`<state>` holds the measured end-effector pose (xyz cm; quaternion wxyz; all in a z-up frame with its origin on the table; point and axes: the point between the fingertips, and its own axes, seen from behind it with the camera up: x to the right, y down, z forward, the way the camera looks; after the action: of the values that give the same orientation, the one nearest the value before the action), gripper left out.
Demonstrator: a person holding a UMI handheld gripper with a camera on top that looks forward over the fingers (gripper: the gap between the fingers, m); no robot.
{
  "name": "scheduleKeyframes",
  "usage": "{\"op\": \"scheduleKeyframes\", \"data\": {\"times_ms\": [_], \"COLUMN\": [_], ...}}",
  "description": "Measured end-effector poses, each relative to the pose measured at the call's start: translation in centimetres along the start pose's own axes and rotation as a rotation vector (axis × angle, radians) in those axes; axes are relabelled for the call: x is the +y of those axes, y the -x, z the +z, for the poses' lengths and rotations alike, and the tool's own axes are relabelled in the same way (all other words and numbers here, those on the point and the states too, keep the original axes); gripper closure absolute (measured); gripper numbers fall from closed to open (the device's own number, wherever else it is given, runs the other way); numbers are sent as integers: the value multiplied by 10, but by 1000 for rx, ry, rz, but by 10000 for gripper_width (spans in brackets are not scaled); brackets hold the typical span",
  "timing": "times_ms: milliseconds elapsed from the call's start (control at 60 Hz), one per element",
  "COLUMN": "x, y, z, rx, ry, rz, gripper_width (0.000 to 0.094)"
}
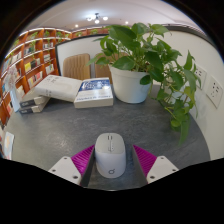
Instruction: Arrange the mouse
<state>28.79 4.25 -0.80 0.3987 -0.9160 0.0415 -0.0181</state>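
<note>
A white computer mouse [111, 153] lies on the grey table [60, 130], its front end pointing away from me. It sits between the two fingers of my gripper [112, 162]. The pink pads [82, 158] stand at its left and right sides. The left pad is close against the mouse and a narrow gap shows at the right pad. The fingers are open around it and the mouse rests on the table.
Beyond the mouse stands a white pot [130, 84] with a leafy green plant trailing to the right. Two books [95, 93] lie flat to its left. Bookshelves [33, 58] line the left wall. Wall sockets [212, 92] are at the right.
</note>
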Motion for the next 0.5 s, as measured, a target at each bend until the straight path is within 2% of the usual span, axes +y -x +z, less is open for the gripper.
{"op": "scheduleKeyframes", "data": {"times_ms": [83, 150, 383, 500], "x": [-4, -5, -6, -10], "y": [-2, -2, 2, 2], "z": [4, 6, 9, -1], "rx": [10, 14, 28, 102], "ry": [-2, 0, 19, 67], "rz": [12, 13, -6, -17], "gripper_width": [304, 412, 537, 570]}}
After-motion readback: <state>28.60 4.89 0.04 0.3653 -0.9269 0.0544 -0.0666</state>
